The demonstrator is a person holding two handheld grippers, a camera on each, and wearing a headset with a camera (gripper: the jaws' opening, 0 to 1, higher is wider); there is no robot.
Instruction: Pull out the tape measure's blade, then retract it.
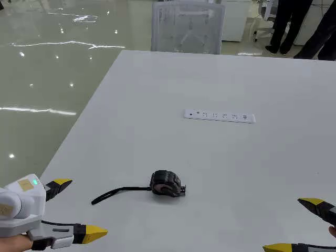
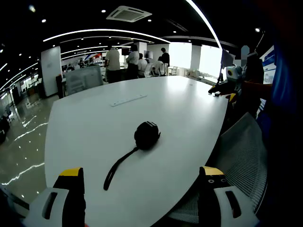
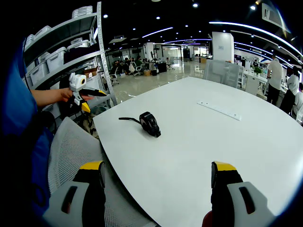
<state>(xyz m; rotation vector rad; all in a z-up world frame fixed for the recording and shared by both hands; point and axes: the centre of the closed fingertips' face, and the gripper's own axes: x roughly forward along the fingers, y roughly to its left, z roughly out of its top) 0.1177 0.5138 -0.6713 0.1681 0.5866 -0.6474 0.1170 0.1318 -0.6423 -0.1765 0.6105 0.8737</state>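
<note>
A wide white bench (image 1: 220,79) with a rounded near edge was seen from above, over the person's hands. A black tape measure (image 1: 167,184) lay on the near part of the bench, roughly midway between the two tools and touched by neither. Its blade looked fully wound into the case. A thin black wrist strap (image 1: 118,192) trailed from the case across the bench top toward the left side, ending in a loop.

The left tongs (image 1: 80,206) hovered at the lower left corner, at the bench's near edge. They were white with black jaws and yellow tips, spread wide and holding nothing. The right tongs (image 1: 293,224) sat at the lower right corner, over the bench. They were partly cut off by the frame, and their yellow-tipped jaws were also wide apart and empty. Both tools stood well apart from the tape measure, one on each side of it.

Farther back on the bench, beyond the tape measure, a long white power strip (image 1: 219,116) lay flat. A pale mesh-backed chair (image 1: 188,26) was pushed up to the far edge. The legs of standing people (image 1: 283,26) showed at the upper right, on a glossy floor (image 1: 47,79) that reflected the ceiling lights. In the right gripper view, metal shelves (image 3: 61,52) loaded with pale storage boxes stood behind the person's blue sleeve (image 3: 19,109).
</note>
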